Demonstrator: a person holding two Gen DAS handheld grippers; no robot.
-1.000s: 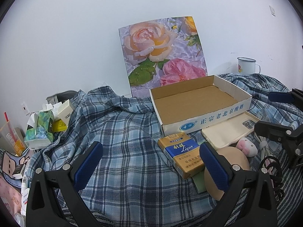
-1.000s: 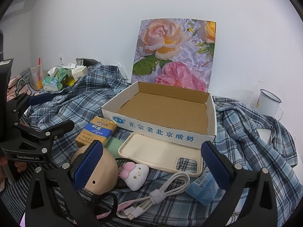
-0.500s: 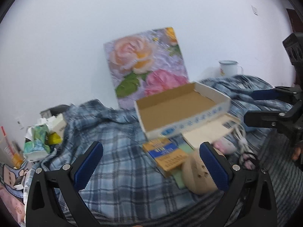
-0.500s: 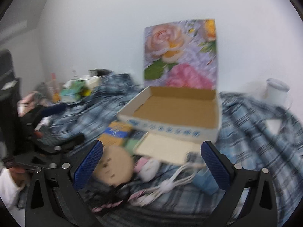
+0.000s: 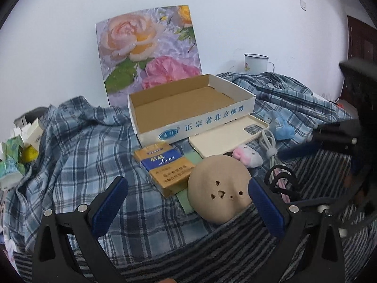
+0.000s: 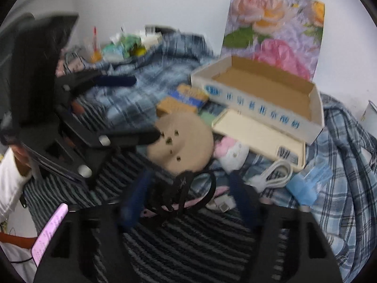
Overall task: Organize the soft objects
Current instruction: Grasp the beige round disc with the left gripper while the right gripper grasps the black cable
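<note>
A tan round soft cushion with small holes (image 5: 219, 186) (image 6: 181, 139) lies on the plaid cloth, in front of an open cardboard box (image 5: 188, 108) (image 6: 259, 96). A small pink-and-white plush (image 5: 247, 156) (image 6: 232, 149) lies beside it, next to black hair ties (image 5: 281, 182) (image 6: 186, 191). My left gripper (image 5: 188, 202) is open and empty, its right finger close beside the cushion. My right gripper (image 6: 188, 200) is open, its fingers either side of the hair ties; the view is blurred.
A blue-and-gold carton (image 5: 163, 165), a cream phone case (image 5: 228, 134), a white cable (image 5: 268, 143), a blue pack (image 5: 280, 125) and a green pad lie near the box. A flower picture (image 5: 148, 44) leans on the wall. A mug (image 5: 255, 62) stands back right. Clutter sits far left.
Both grippers have come down and forward toward the pile. The left one has swung right, nearer the cushion. The right one has dropped over the hair ties and narrowed its opening.
</note>
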